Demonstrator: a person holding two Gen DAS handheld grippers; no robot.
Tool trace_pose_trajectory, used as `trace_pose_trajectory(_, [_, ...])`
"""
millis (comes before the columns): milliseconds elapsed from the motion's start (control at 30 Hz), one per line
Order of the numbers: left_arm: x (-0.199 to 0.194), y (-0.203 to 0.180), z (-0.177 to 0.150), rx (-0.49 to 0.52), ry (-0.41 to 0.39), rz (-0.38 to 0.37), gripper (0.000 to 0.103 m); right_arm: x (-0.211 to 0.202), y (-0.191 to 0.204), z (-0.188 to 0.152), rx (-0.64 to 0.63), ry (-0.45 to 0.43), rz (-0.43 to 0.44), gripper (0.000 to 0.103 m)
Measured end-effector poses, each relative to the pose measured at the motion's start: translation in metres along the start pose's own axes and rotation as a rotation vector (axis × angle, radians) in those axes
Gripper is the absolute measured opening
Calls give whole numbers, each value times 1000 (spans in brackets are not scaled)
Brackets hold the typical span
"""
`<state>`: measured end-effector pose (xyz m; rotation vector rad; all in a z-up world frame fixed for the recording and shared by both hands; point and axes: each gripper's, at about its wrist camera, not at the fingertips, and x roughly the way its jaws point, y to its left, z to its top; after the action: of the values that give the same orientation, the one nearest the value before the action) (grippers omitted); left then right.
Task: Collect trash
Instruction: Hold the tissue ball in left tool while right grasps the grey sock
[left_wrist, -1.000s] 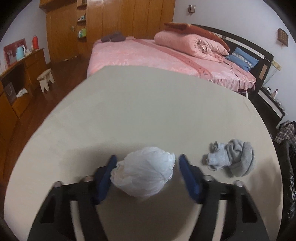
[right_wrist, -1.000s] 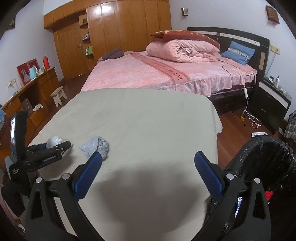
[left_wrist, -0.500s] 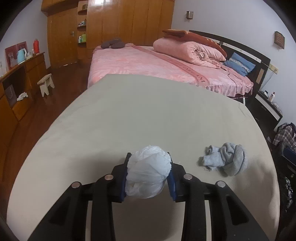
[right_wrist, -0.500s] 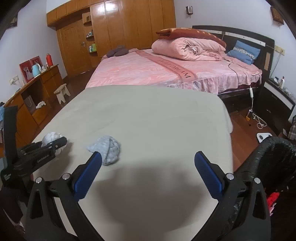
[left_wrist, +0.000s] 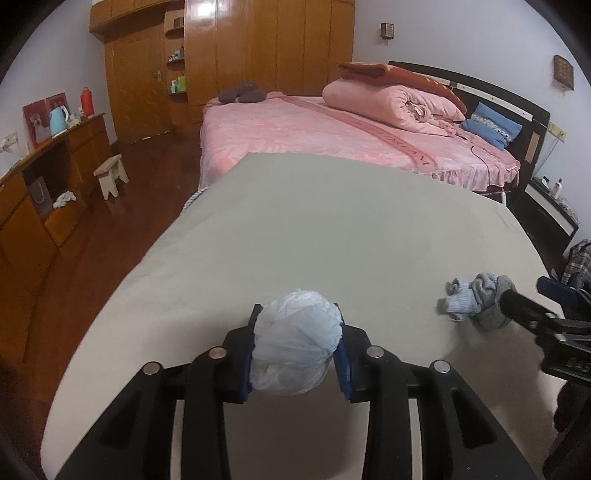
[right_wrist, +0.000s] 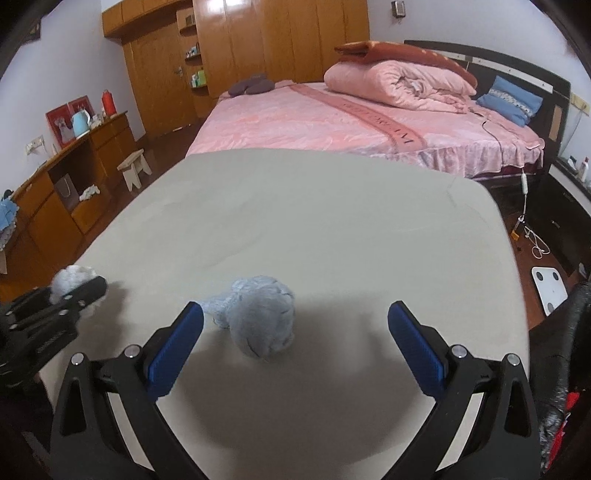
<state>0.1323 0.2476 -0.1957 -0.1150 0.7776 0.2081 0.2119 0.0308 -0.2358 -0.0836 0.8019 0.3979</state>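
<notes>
The left gripper (left_wrist: 297, 354) has just clamped the crumpled white plastic wad (left_wrist: 295, 343) and lifts it. Beside that wad, the right gripper (right_wrist: 295, 345), jaws wide and empty, now closes in on the balled grey-blue cloth (right_wrist: 260, 319).

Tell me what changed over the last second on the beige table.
The left gripper closed on the white plastic wad, which was loose between its open jaws. The right gripper, open throughout, moved up to the grey sock bundle. The bundle stayed put on the table.

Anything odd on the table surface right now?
One thing: a balled-up grey sock lies loose on the beige table, which looks more like laundry than trash. The right gripper hovers open around it. Nothing spilled or damaged.
</notes>
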Motion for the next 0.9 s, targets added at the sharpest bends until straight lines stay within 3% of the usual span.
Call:
trace_pose_trajectory(67, [-1,3,0,-3,-1,3,34,5,3,-2,2,13,5,97])
trace_pose_trajectory(167, [-3,4,0,-8,-3,7,34,14,9,-3,-14,35,8,85])
trace_pose_trajectory(267, [-3,5,0,-15,-3,9,34,21,14,-5,-21,61,14,80])
trace_pose_trajectory(333, [-4,6,-1,-19,-3,10,34,26,16,-6,-31,84,27,72])
trace_pose_trajectory(467, [-4,5,-1,-21,-4,10,34,25,21,-7,-52,101,86,45])
trace_pose_trajectory(533, [-6,3,-1,-19,-7,8,34,22,21,-7,-53,98,91,38])
trace_pose_trajectory(900, [-26,-15,2,-11,-38,-17,34,-25,-4,1,8,28,98,37])
